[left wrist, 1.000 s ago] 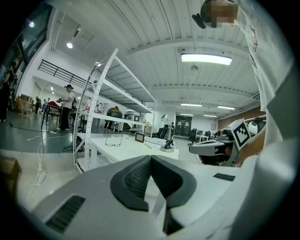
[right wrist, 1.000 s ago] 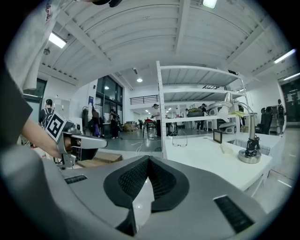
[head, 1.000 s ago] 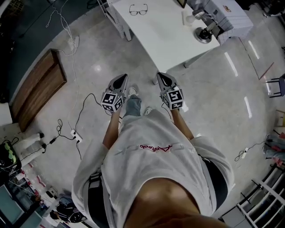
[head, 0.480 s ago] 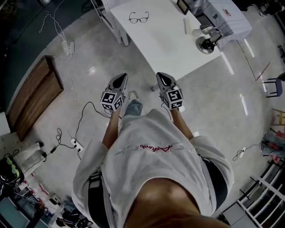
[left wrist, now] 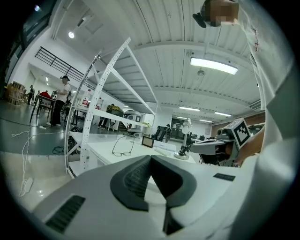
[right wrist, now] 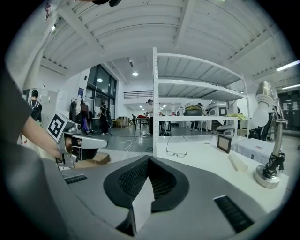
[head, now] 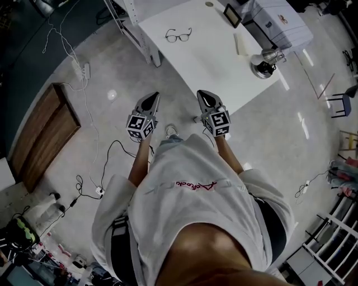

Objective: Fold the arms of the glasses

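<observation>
lying on the white table (head: 210,64) (arms unfolded), the glasses (head: 178,36) rest well ahead of the left gripper (head: 154,95) and right gripper (head: 201,93), both held over the floor (head: 268,131), jaws pressed together, gripping nothing.

**White table and floor clutter**

A white table (head: 218,70) fills the upper middle of the head view. Near its right edge stands a desk lamp (head: 264,62), with a pale block (head: 241,43) just left of it and a small dark frame (head: 232,15) nearer the top. A wooden board (head: 42,137) lies on the floor at left. A power strip (head: 85,69) sits at upper left, and a blue chair (head: 337,104) stands at the right edge.
</observation>
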### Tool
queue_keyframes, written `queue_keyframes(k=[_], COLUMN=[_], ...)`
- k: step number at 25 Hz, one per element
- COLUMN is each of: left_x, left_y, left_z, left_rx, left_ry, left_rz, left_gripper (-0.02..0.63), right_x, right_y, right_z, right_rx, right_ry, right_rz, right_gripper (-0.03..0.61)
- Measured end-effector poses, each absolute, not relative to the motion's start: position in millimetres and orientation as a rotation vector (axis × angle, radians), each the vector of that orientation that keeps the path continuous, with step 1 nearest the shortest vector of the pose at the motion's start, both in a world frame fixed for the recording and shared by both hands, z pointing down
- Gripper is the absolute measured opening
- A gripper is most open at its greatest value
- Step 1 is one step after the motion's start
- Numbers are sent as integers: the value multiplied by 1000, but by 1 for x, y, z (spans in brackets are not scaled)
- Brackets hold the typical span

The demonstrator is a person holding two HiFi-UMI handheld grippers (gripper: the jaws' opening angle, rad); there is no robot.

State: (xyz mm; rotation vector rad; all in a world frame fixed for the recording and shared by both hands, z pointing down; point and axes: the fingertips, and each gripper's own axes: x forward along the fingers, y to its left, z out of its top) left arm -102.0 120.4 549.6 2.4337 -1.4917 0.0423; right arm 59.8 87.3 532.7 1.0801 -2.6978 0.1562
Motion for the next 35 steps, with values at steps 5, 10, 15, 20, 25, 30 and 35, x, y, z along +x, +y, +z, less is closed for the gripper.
queue_keyframes(k=[5,10,15,20,25,30,35], left_x=[-120,-130,-130,-136,-137,-134,-128], left_y=[98,84,66,40,-9,-59,-96], left_z=[551,558,566,576,574,568,568], left_rx=[2453,2444,2431,2416,2426,2446,2450], left_ry=[-1461,-1435,-1420,-1420,-1413,-1402,-1385], left_rz=[60,73,83,98,130,163,208], left_gripper=[25,25,25,25,25,25,25], right_x=[45,35,34,30,26,28,34], right_y=[68,56,34,5,-42,-85,-120], right_z=[535,544,547,560,560,558,562], right_rx=[1117,1127,1126,1127,1133,1150,1161], right_ry=[-2683,-2660,-2651,-2653,-2671,-2686,-2694], right_rz=[174,202,209,231,249,279,318], right_gripper=[-6,-6,-6,-6,-6,-6,-6])
